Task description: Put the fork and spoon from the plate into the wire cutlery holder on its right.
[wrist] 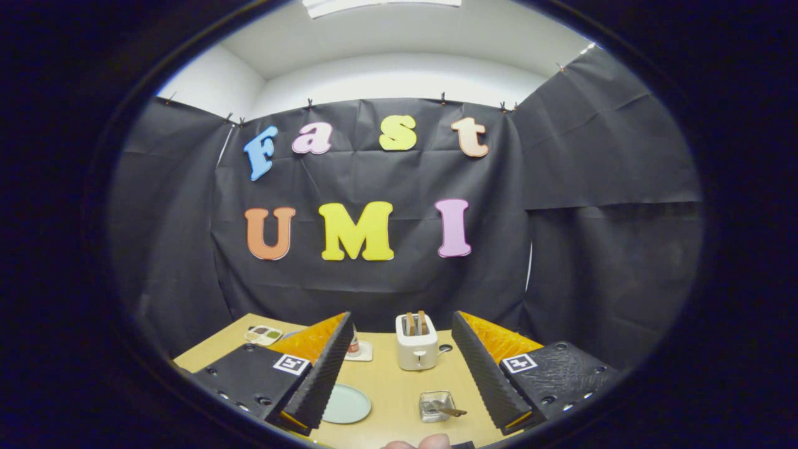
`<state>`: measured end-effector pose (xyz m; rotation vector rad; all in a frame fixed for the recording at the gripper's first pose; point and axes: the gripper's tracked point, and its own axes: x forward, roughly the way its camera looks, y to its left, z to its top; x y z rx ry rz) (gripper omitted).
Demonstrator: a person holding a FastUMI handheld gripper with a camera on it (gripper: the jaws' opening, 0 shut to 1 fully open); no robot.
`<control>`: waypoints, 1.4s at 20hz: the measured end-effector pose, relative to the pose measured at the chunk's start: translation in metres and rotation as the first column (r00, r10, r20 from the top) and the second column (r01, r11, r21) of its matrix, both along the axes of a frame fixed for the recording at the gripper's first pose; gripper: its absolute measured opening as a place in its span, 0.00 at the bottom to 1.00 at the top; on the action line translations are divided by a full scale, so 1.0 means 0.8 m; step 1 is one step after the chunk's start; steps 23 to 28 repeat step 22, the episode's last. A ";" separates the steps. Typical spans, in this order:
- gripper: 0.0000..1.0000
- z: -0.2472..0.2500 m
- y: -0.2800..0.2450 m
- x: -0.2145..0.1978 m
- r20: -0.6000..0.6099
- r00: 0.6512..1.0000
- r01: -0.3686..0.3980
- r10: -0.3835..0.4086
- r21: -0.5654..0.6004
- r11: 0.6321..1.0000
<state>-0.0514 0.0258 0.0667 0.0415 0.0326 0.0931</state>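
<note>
While tongs (pixel 399 368) are hanging wide open w/ nothing held, plate (pixel 346 404) and holder (pixel 436 405) are sitting between the fingers, nr desk's (pixel 393 383) front edge.

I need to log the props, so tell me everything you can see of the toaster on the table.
The toaster is a small, cream-white, boxy two-slot model that looks like plastic. It stands upright on the wooden table, beyond the open gripper and midway between its jaws. Two brown slices of toast stick up from its slots. A lever shows on its front, nothing else touches it.
</note>
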 end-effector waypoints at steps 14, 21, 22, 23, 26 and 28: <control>0.96 0.011 0.001 -0.001 0.023 1.000 0.017 -0.018 0.012 1.000; 0.96 0.022 0.007 0.007 0.049 0.999 0.015 -0.015 -0.002 1.000; 0.96 0.023 0.009 0.009 0.051 0.999 0.015 -0.015 -0.003 1.000; 0.96 0.023 0.009 0.009 0.051 0.999 0.015 -0.015 -0.003 1.000; 0.96 0.023 0.009 0.009 0.051 0.999 0.015 -0.015 -0.003 1.000; 0.96 0.023 0.009 0.009 0.051 0.999 0.015 -0.015 -0.003 1.000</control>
